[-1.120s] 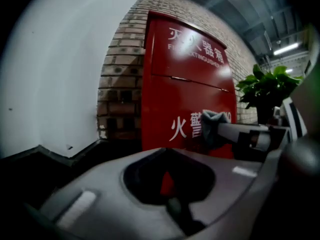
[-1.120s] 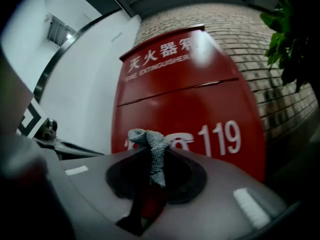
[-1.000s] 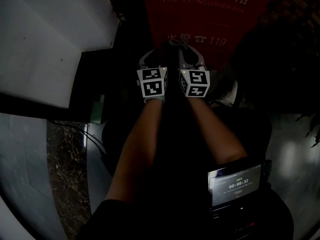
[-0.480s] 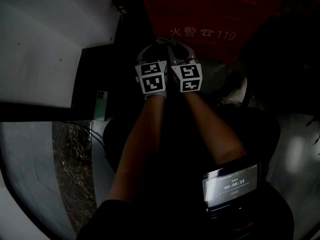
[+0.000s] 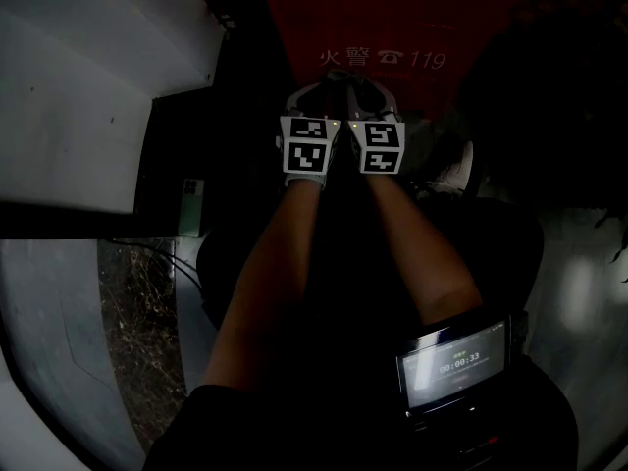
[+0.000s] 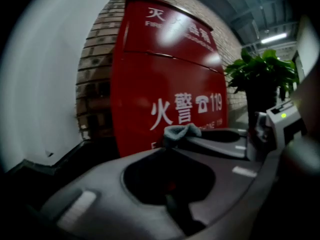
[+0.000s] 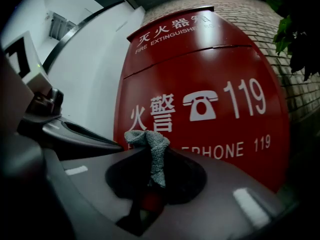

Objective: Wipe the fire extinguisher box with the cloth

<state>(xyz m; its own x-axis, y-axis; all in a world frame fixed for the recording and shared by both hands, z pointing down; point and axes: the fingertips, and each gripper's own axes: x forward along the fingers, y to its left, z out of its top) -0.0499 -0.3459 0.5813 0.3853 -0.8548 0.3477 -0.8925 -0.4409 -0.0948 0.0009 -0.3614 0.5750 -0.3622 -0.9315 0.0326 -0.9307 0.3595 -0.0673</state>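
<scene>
Pale white wall panel (image 5: 88, 77) filled the far left of the head view, with a slim green phone (image 5: 191, 207) lying on the dark ledge below it. Left gripper (image 5: 316, 101) was held out at centre, just beside the right gripper (image 5: 365, 98), and both pointed at the lower front of the tall red metal fire extinguisher box (image 5: 392, 27).

In the left gripper view the left gripper (image 6: 166, 145) had its jaws drawn together with nothing in the hollow between them. The small grey textured cloth (image 6: 179, 132) was bunched right at its tips, but I cannot tell if they nipped it.

In the right gripper view the right gripper (image 7: 150, 149) was clamped on the cloth (image 7: 154, 154). The cloth ran down between its jaws and stuck up past the tips, near the box (image 7: 210, 64) front by the white lettering; contact not clear.

A brick wall (image 6: 95, 59) stood behind the box (image 6: 165, 74) and a green leafy potted plant (image 6: 260, 74) to its right. A small lit timer screen (image 5: 453, 364) sat at lower right.
</scene>
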